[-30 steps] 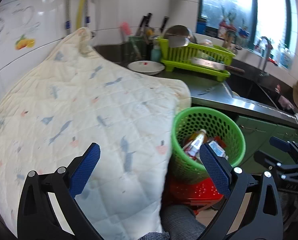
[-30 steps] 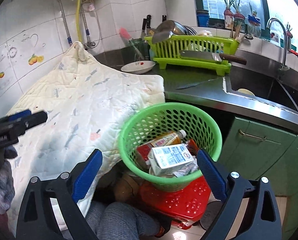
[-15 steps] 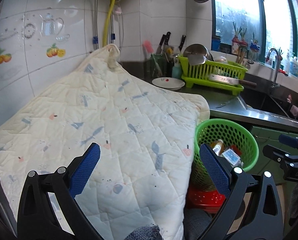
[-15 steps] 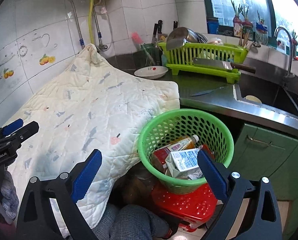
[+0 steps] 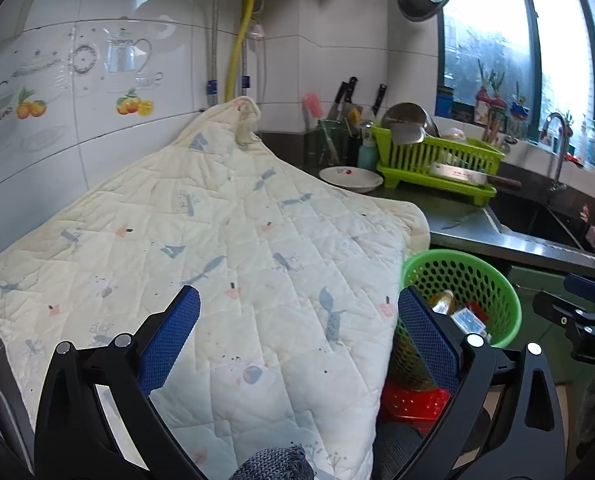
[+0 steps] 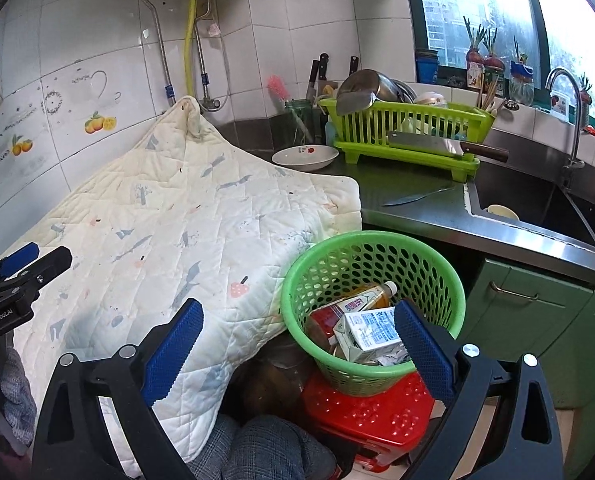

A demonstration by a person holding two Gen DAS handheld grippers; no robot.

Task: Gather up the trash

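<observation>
1. Pulling back from where they were a second ago, both grippers now see more wall and window, and the green basket (image 6: 373,308) looks smaller and sits lower in each view; its contents have not shifted.
2. The left gripper (image 5: 297,332) hovers over the quilted cloth (image 5: 225,264) with its blue pads wide apart and nothing between them.
3. The right gripper (image 6: 297,340) hangs just near of the basket, fingers likewise spread and empty, a trousered knee (image 6: 257,448) below it.
4. The trash lies in the basket: a milk carton (image 6: 371,332) on top, a bottle (image 6: 361,300) leaning behind it and something red beneath, too buried to name.
5. The basket stands on a red stool (image 6: 369,412), right of the cloth, whose edge overlaps its rim in the left view.
6. Farther off, a white dish (image 6: 305,157) and a lime dish rack (image 6: 409,132) sit on the counter; what the cloth covers is hidden.
</observation>
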